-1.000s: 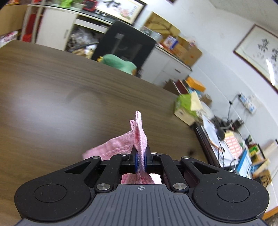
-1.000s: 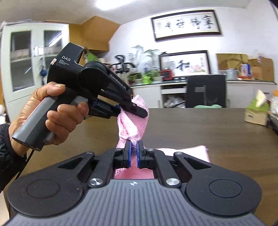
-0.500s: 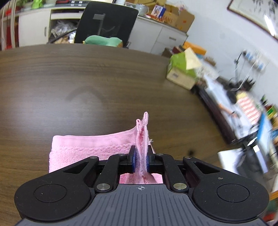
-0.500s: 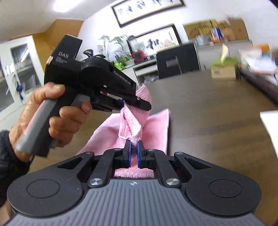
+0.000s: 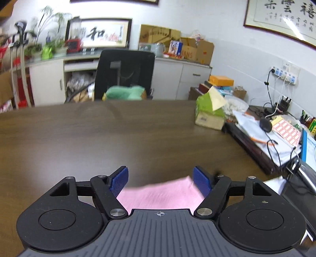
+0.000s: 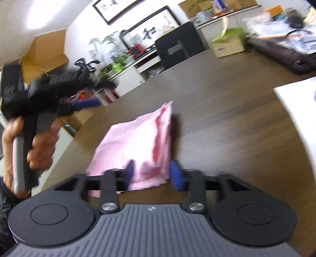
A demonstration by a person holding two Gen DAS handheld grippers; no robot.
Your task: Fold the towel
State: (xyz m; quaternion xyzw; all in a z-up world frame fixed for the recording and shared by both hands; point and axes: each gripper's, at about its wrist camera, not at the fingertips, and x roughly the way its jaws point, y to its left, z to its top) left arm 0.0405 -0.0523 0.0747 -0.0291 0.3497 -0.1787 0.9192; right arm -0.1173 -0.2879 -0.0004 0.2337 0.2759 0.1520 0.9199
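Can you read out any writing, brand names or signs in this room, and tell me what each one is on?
"和": large brush character on the framed picture behind the black chair.
Calligraphy scroll high on the right wall: big characters, cut off and not surely readable.
Cardboard boxes on the cabinet: print blurred.
Blue booklet at the far right: print too small.
Right wrist view: too blurred to read.

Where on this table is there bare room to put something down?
The brown table is bare from the pink towel back to the black chair, and left of the towel. Crowded: the right side, by the tissue box and the cluttered desk.
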